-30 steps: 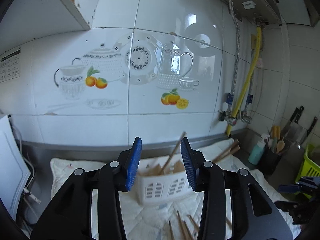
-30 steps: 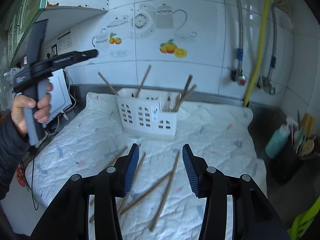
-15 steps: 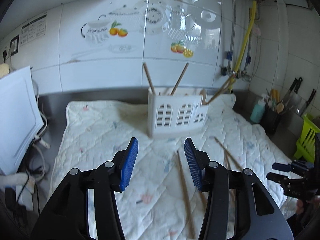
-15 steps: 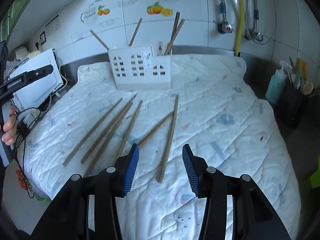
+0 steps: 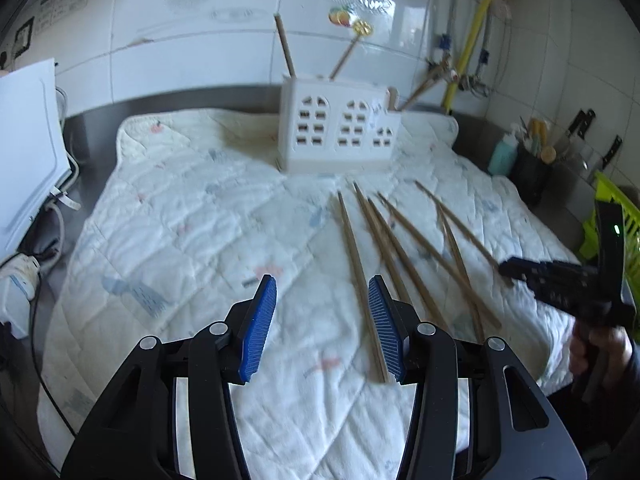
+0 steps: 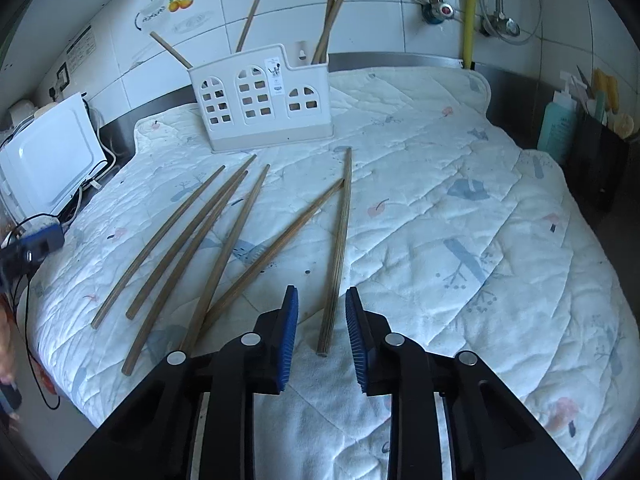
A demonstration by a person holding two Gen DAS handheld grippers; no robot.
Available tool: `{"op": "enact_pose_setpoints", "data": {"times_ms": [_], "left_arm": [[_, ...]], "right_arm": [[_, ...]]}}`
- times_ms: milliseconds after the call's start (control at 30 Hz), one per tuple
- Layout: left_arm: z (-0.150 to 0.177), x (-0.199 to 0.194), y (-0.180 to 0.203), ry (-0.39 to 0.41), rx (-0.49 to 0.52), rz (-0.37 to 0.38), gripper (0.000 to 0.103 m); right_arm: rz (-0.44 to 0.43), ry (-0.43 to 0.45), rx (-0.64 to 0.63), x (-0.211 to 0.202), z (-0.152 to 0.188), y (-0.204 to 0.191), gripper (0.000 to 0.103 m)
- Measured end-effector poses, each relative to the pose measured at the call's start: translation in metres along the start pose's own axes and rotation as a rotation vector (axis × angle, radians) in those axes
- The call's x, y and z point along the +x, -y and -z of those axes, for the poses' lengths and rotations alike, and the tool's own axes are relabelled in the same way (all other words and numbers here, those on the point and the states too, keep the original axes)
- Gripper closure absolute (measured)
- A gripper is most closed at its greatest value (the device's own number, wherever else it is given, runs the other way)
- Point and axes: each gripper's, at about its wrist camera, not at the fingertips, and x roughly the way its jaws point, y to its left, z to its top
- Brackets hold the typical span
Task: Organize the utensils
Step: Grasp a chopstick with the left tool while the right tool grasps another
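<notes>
1. Left wrist view: the scene is viewed from low above the near-left part of the quilted mat (image 5: 192, 240), forward along the left gripper (image 5: 322, 328) toward the white utensil holder (image 5: 340, 132) and tiled wall (image 5: 200, 52).
2. Right wrist view: the mat (image 6: 460, 208) is viewed from its near edge, close to the surface, along the right gripper (image 6: 321, 336) toward the same holder (image 6: 260, 100).
3. Shared region: the holder, the loose chopsticks (image 5: 356, 264) (image 6: 338, 248) and the wall are covered by both views; the right gripper (image 5: 560, 280) is seen at the left view's right edge.
</notes>
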Motion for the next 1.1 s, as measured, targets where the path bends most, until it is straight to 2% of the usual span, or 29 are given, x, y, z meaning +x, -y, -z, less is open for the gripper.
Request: {"op": "enact_pose_setpoints", "data": {"times_ms": [67, 133, 200, 233, 300, 400, 500, 533, 567, 667, 733, 767, 900, 1100], "left_arm": [[0.008, 0.004, 0.005, -0.020, 0.009, 0.011, 0.055], [0.014, 0.010, 0.011, -0.040, 0.016, 0.034, 0.061], [0.018, 0.017, 0.017, -0.057, 0.022, 0.048, 0.062], [0.019, 0.021, 0.020, -0.063, 0.027, 0.055, 0.067], [0.020, 0.029, 0.026, -0.076, 0.039, 0.063, 0.068], [0.024, 0.041, 0.033, -0.098, 0.051, 0.066, 0.077], [0.027, 0.049, 0.034, -0.110, 0.045, 0.055, 0.078], [0.028, 0.051, 0.035, -0.114, 0.041, 0.053, 0.083], [0.029, 0.053, 0.035, -0.116, 0.038, 0.049, 0.083], [0.032, 0.053, 0.038, -0.098, 0.048, 0.023, 0.085], [0.034, 0.053, 0.041, -0.084, 0.068, -0.018, 0.092], [0.034, 0.053, 0.042, -0.079, 0.074, -0.032, 0.093], [0.031, 0.051, 0.039, -0.081, 0.045, -0.032, 0.098], [0.015, 0.036, 0.028, -0.030, 0.011, -0.024, 0.098]], "right_arm": [[0.000, -0.009, 0.011, 0.005, 0.001, 0.001, 0.085], [-0.003, -0.015, 0.021, 0.009, 0.002, 0.001, 0.089], [0.007, -0.012, 0.018, 0.011, 0.002, 0.001, 0.092], [0.009, -0.011, 0.022, 0.012, 0.002, 0.001, 0.093], [0.007, -0.010, 0.028, 0.012, 0.002, 0.002, 0.094], [0.006, -0.010, 0.031, 0.012, 0.002, 0.003, 0.094], [0.009, -0.006, 0.040, 0.013, 0.003, 0.004, 0.094], [0.010, -0.005, 0.044, 0.013, 0.003, 0.004, 0.094], [0.010, -0.003, 0.046, 0.014, 0.002, 0.003, 0.094], [0.013, 0.002, 0.050, 0.014, 0.003, 0.003, 0.094], [0.015, 0.007, 0.050, 0.014, 0.003, 0.003, 0.094], [0.018, 0.008, 0.049, 0.014, 0.003, 0.003, 0.094], [0.028, 0.017, 0.040, 0.010, 0.002, 0.003, 0.096], [0.043, 0.073, 0.009, -0.016, -0.010, 0.002, 0.097]]}}
